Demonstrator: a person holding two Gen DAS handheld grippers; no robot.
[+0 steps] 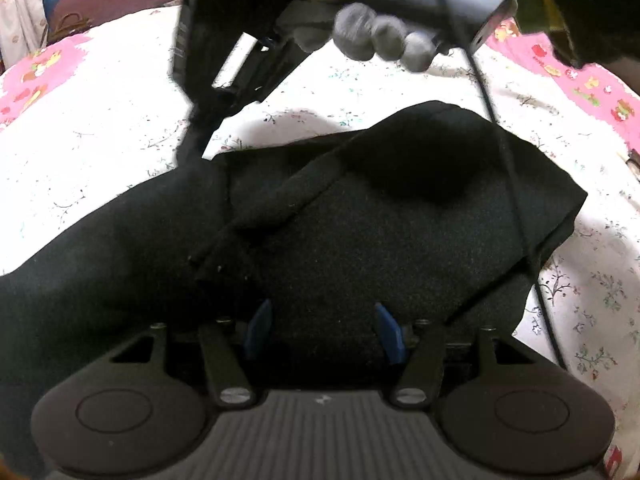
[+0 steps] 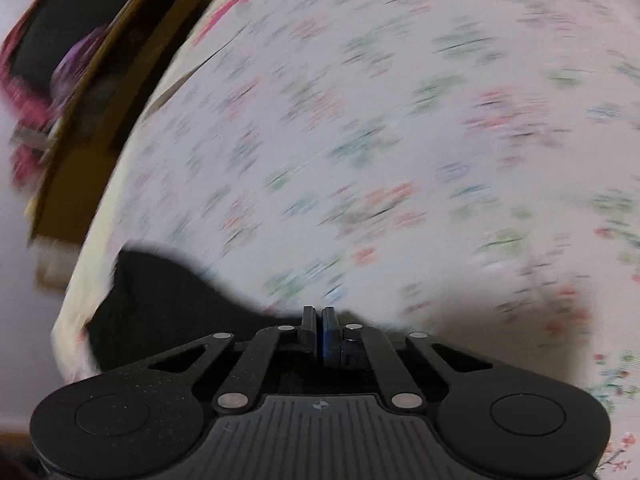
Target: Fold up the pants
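Note:
Black pants (image 1: 360, 216) lie partly folded on a white floral bedsheet (image 1: 100, 148). My left gripper (image 1: 323, 330) hangs low over the near part of the pants. Its blue fingertips (image 1: 258, 326) stand apart, and the dark cloth lies under and between them without being pinched. Further off, a grey-gloved hand (image 1: 372, 36) holds my right gripper (image 1: 200, 120), which is shut on a corner of the pants pulled up into a peak. In the blurred right wrist view the right gripper (image 2: 320, 320) has its fingers together, and the black pants (image 2: 160, 304) trail off to the lower left.
A black cable (image 1: 516, 208) hangs from the right gripper across the pants. Pink patterned cloth (image 1: 36, 80) borders the sheet on both sides. A wooden frame (image 2: 80, 152) runs along the bed's edge. A person's dark sleeve (image 1: 580, 8) is at the top right.

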